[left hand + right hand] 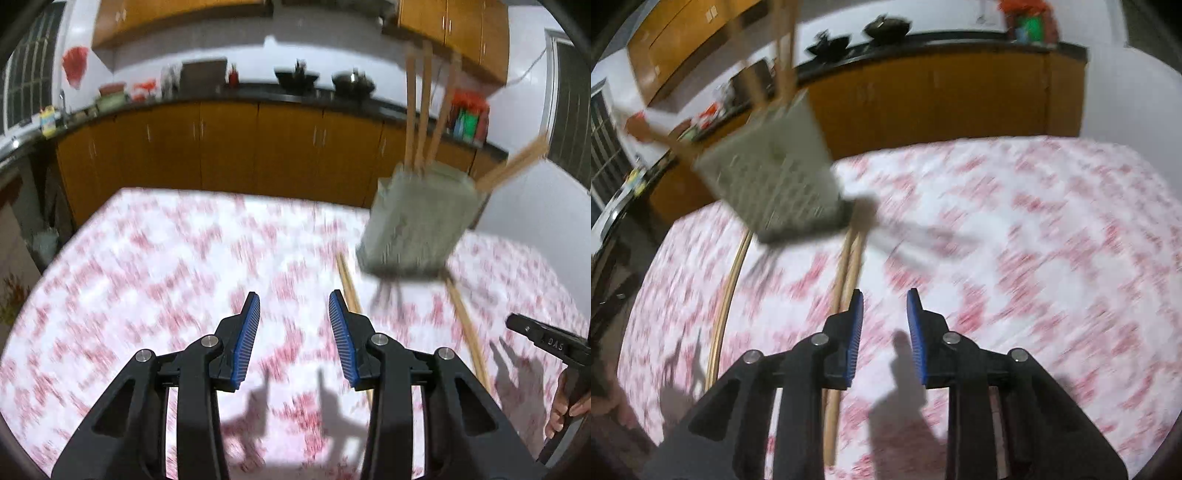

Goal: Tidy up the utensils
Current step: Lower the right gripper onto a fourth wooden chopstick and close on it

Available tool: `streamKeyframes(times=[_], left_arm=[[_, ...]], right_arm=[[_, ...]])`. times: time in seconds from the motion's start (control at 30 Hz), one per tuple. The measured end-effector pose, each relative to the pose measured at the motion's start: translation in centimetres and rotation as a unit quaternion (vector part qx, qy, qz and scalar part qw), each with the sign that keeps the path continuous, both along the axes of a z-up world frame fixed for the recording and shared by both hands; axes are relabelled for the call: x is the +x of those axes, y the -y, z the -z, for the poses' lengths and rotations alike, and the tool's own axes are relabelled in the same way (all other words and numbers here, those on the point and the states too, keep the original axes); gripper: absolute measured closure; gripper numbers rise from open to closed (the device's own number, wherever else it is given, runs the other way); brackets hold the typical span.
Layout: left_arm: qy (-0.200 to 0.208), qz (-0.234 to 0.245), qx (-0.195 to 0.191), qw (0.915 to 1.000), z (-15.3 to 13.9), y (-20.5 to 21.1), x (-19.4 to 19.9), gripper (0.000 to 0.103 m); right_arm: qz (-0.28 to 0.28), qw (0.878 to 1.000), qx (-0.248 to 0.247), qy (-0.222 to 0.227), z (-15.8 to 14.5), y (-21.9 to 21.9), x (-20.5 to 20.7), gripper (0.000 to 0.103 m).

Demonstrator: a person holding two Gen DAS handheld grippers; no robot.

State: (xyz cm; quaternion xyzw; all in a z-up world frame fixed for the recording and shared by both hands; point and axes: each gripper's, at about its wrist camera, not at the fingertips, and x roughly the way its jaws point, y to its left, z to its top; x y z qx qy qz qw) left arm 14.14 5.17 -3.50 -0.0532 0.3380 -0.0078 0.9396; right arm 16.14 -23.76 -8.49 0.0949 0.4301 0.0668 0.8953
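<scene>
A grey perforated utensil holder (417, 225) stands on the table with several wooden chopsticks (424, 107) sticking up out of it; it also shows in the right wrist view (775, 173). Loose chopsticks lie on the cloth: one pair (349, 284) just right of my left gripper, another (469, 328) further right. In the right wrist view a pair (846, 273) runs under the left finger and another (726, 299) lies far left. My left gripper (293, 314) is open and empty. My right gripper (884, 314) is open and empty; it shows at the right edge of the left wrist view (535, 332).
The table carries a white cloth with a red floral pattern (166, 277). Behind it run orange-brown cabinets (229, 147) with a dark counter holding woks (295, 77) and bottles. Both views are motion-blurred.
</scene>
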Motion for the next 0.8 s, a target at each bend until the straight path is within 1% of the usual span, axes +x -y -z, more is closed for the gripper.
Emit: streamKeyframes(times=[0.13,0.4,0.57,0.6,0.67,0.7,0.77,0.8], left_arm=[[-0.025,0.018,-0.008,0.9995,1.9,1.0,-0.2,0.063],[-0.050,0.039,-0.012,0.9979,3.5,2.5,0.1,0.063],[-0.062,0.047,-0.020,0.9968,4.1,3.0,0.2,0.063],[-0.063,0.048,-0.020,0.9967,4.2,3.1,0.2,0.063],[-0.065,0.053,-0.021,0.9962,4.3,3.4,0.1,0.063],[-0.066,0.055,-0.022,0.9960,4.3,3.5,0.1,0.063],[-0.070,0.061,-0.024,0.9954,4.5,3.7,0.0,0.065],[-0.072,0.064,-0.024,0.9951,4.6,3.9,0.0,0.068]], right_arm=[[-0.021,1.000,-0.004,-0.011,1.0,-1.6,-0.3,0.081],[-0.032,0.999,-0.020,-0.025,2.2,-2.4,0.1,0.087],[-0.035,0.999,-0.025,-0.025,2.5,-2.5,0.2,0.088],[-0.036,0.999,-0.030,-0.023,2.5,-2.6,0.2,0.090],[-0.031,0.998,-0.054,-0.018,2.5,-2.7,0.2,0.095],[-0.022,0.998,-0.062,-0.016,2.4,-2.5,0.3,0.095],[0.002,0.998,-0.060,-0.016,2.4,-1.4,0.6,0.095],[0.010,0.998,-0.058,-0.017,2.5,-0.9,0.7,0.095]])
